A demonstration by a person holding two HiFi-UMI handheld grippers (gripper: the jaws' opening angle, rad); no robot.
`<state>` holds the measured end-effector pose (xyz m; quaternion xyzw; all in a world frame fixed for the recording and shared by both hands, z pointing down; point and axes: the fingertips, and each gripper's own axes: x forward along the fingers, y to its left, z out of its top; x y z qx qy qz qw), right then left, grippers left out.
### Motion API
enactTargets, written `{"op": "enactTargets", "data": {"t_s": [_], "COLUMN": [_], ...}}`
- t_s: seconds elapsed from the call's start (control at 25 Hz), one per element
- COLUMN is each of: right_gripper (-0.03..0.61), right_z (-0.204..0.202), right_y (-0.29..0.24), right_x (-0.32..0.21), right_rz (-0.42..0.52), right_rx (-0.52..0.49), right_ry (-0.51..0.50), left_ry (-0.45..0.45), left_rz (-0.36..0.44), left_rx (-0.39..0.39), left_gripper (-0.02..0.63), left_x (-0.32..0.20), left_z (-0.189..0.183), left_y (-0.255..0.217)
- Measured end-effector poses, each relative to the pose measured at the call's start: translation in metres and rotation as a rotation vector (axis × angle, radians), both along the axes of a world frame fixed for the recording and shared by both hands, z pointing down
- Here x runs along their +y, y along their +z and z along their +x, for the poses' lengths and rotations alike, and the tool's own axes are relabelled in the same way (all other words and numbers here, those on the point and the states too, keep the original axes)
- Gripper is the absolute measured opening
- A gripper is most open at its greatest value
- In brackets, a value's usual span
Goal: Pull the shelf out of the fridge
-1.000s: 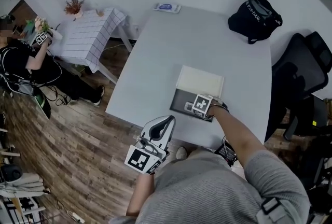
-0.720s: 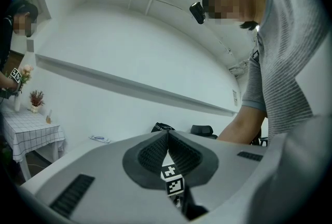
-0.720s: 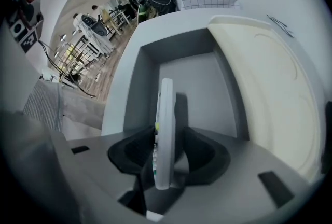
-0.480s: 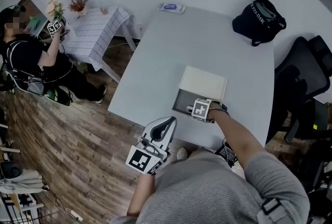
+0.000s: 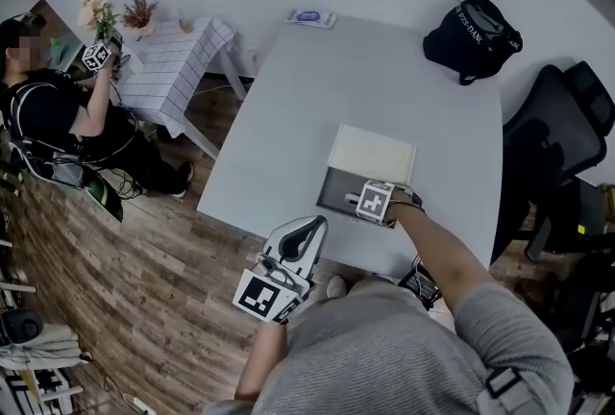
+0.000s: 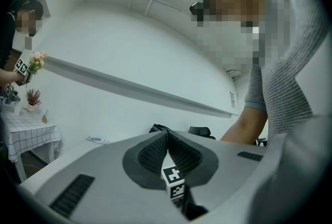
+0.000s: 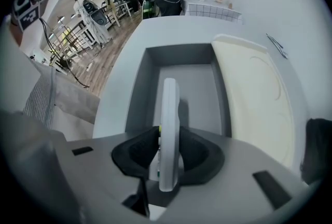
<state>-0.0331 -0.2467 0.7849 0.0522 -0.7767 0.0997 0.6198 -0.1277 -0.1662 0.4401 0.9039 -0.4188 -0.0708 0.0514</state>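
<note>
Right gripper, jaws just closing in, clamped the upright shelf, whose length ran straight ahead inside the fridge.

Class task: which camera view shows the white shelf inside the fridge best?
The right gripper view: the shelf stands edge-on in the right claw, whose jaws have just been closing onto it. The head view hides it beneath that claw; the left gripper view shows none of it.
</note>
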Motion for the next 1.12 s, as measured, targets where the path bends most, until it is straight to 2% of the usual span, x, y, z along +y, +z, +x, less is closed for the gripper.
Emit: {"op": "enactTargets", "data": {"t_s": [0.28,0.48,0.6,0.76,0.96,1.12], "right_gripper": [0.12,0.12,0.12,0.12,0.118,0.118], "right_z": [-0.003,0.003,-0.004,-0.019,-0.022,-0.022], "right_y": [-0.016,-0.041,-0.061,-0.098,-0.153,-0.189], "right_x": [0.001,-0.01,-0.015,-0.023,-0.034,-0.041], "right_rz": [0.007,0.046,0.044,0.042,0.101,0.159], "right_rx": [-0.028,-0.074,-0.187,-0.399,-0.606,-0.73], "right_ry": [0.01,0.107,0.185,0.291,0.37,0.408], "left_ry": [0.021,0.035,0.047,0.063,0.079,0.088], "left_rz": [0.006,0.019,0.009,0.011,0.013,0.021], "left_rx": [0.0,0.013,0.002,-0.008,-0.017,-0.021], "left_gripper": [0.012,0.012,0.012,0.012,0.012,0.012], "left_x": [-0.001,-0.002,-0.003,-0.003,-0.003,-0.002], "left_z": [0.002,0.004,0.006,0.009,0.018,0.023], "left_y": [0.0,-0.005,-0.002,-0.002,-0.003,-0.003]}}
